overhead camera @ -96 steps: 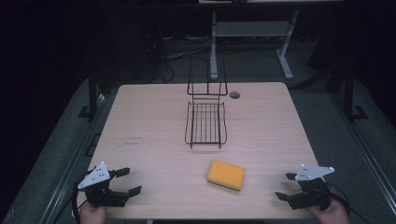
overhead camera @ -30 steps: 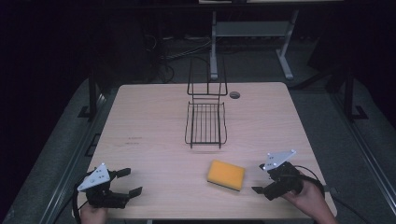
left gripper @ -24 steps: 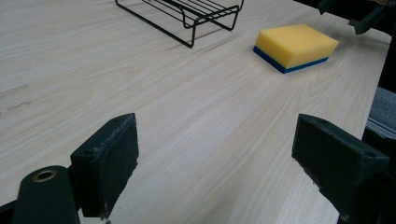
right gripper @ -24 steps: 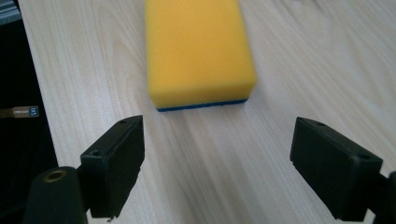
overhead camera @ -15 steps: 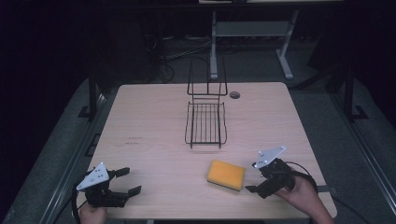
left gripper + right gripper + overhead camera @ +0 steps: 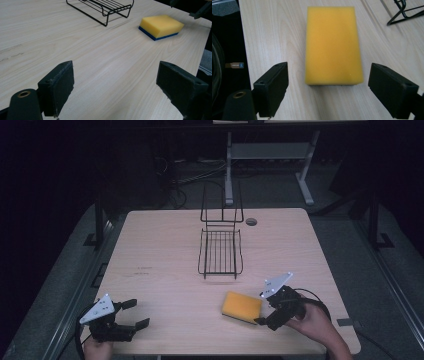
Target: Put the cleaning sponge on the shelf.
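Here the step in hand is the approach to a pick-up. At the left of the high view, the left gripper (image 6: 131, 314) rests near the front left corner of the table (image 6: 160, 245), its jaws spread with nothing between them, well apart from everything else. Mid-table stands a black wire rack (image 6: 220, 251), empty, with a tall looped back at its far end. To the right and nearer the person lies the yellow sponge (image 6: 241, 306), flat on the wood near the front edge, in front of the rack but apart from it. Just beside the sponge's right end sits the right gripper (image 6: 265, 319), held in a hand (image 6: 315, 322), jaws spread and aimed at the sponge without touching it.

The next move, by judgement, calls for a short advance so that the jaws pass either side of the sponge's long edges, then a closing squeeze; the sponge is soft, so it should give under a firm pinch.

The right gripper view shows the sponge (image 6: 333, 45) lying lengthwise, centred in line with the open jaws, its near end just ahead of them. The left gripper view shows the sponge (image 6: 161, 26) from the side, with a blue layer underneath, probably a scouring pad, which the overhead views hide.
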### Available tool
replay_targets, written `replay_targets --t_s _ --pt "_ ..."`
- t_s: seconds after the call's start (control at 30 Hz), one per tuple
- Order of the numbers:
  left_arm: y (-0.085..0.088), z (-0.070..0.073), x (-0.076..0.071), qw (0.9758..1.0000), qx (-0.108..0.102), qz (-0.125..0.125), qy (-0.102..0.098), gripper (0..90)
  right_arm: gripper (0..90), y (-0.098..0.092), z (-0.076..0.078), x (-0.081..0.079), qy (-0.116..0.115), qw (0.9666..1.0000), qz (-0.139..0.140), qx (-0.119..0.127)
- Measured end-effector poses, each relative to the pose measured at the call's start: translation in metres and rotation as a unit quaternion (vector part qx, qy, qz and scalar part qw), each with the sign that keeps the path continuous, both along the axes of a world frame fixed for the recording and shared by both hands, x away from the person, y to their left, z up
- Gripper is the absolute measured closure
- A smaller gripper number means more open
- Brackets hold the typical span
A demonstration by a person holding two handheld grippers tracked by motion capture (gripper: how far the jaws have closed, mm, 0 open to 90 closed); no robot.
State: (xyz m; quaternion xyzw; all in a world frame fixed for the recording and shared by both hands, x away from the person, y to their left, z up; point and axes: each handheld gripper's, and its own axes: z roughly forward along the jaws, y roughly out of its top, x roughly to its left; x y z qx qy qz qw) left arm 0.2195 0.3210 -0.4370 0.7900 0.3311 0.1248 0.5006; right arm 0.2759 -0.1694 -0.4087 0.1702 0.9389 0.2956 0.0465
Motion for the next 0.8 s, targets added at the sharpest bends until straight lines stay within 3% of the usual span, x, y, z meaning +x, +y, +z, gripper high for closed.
replay_targets --t_s 0.8 --pt "0.000 0.000 -0.001 1.0000 0.002 0.000 0.002 14.1 15.9 0.028 -0.008 0.021 0.026 0.9994 0.013 -0.020"
